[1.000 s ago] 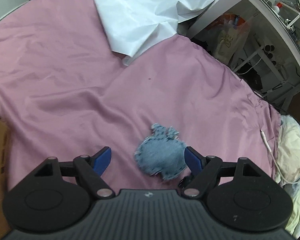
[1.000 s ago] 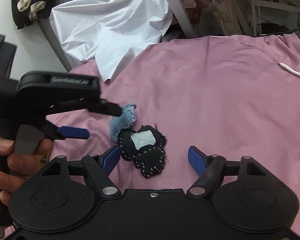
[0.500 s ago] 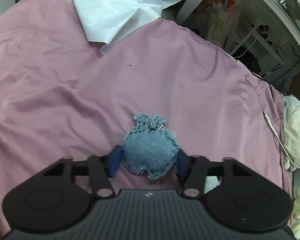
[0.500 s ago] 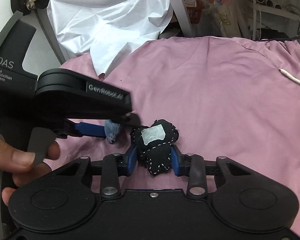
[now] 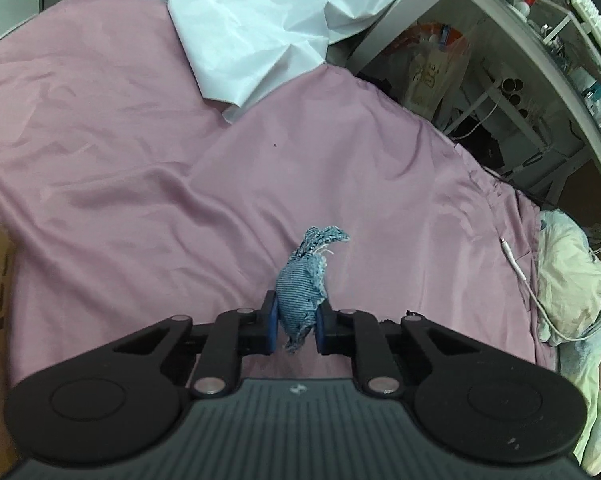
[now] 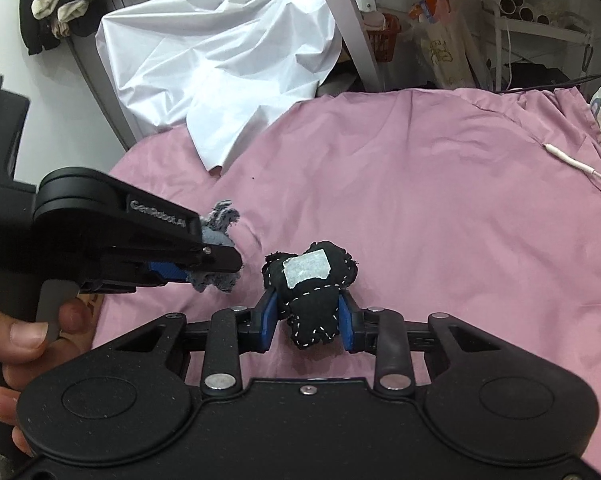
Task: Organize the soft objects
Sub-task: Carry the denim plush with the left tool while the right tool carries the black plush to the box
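My left gripper (image 5: 296, 326) is shut on a small blue denim stuffed toy (image 5: 302, 280), squeezed thin between the blue pads and held just above the pink sheet (image 5: 140, 160). In the right wrist view the left gripper (image 6: 204, 268) shows at the left, with the denim toy (image 6: 216, 232) in it. My right gripper (image 6: 306, 320) is shut on a black stuffed toy (image 6: 312, 296) with white stitching and a grey patch, just above the pink sheet (image 6: 420, 200).
A crumpled white sheet (image 5: 268, 12) lies at the bed's far edge, also in the right wrist view (image 6: 220, 60). A white cable (image 5: 516, 264) and pale bedding (image 5: 572, 300) lie at the right. Cluttered shelves (image 6: 500, 8) stand behind the bed.
Both grippers went from open around their toys to shut on them. The denim toy is now squeezed narrow and lifted; the black toy is gripped and raised slightly.
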Motion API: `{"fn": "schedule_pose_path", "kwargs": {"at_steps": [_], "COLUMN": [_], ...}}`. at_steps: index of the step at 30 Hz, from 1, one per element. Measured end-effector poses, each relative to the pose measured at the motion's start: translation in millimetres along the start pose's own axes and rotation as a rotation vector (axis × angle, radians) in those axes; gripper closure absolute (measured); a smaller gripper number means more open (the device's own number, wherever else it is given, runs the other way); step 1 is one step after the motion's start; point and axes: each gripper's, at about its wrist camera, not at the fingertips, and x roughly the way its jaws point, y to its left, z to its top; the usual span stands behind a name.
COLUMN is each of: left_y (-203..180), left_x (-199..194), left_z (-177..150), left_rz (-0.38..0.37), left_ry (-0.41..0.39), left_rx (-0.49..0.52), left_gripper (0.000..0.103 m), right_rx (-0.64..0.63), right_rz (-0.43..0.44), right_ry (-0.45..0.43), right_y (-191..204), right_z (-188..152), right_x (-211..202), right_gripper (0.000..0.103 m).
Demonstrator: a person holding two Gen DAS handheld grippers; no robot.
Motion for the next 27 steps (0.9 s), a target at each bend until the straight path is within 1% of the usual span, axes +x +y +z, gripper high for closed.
{"fn": "schedule_pose_path", "kwargs": {"at_steps": [10, 17, 22, 27], "left_y": [7, 20, 32, 44], "left_x": [-36, -69, -98, -120], "left_z": [1, 7, 8, 4], "left_rz": [-0.031, -0.014, -0.009, 0.018], "left_ry": [-0.026, -0.064, -0.099, -0.113], "left_rx": [-0.007, -0.027, -0.04, -0.048], "left_gripper": [0.087, 0.087, 0.087, 0.087], "right_rx": [0.063, 0.076, 0.055, 0.044], "right_rz": [0.042, 0.094, 0.126, 0.161], "right_ry": [-0.033, -0.08, -0.097, -0.119], "right_y": [6, 22, 38, 54], "right_z": [-4, 1, 2, 3], "right_x": [-14, -25, -32, -41], "right_gripper": [0.072, 0.072, 0.072, 0.072]}}
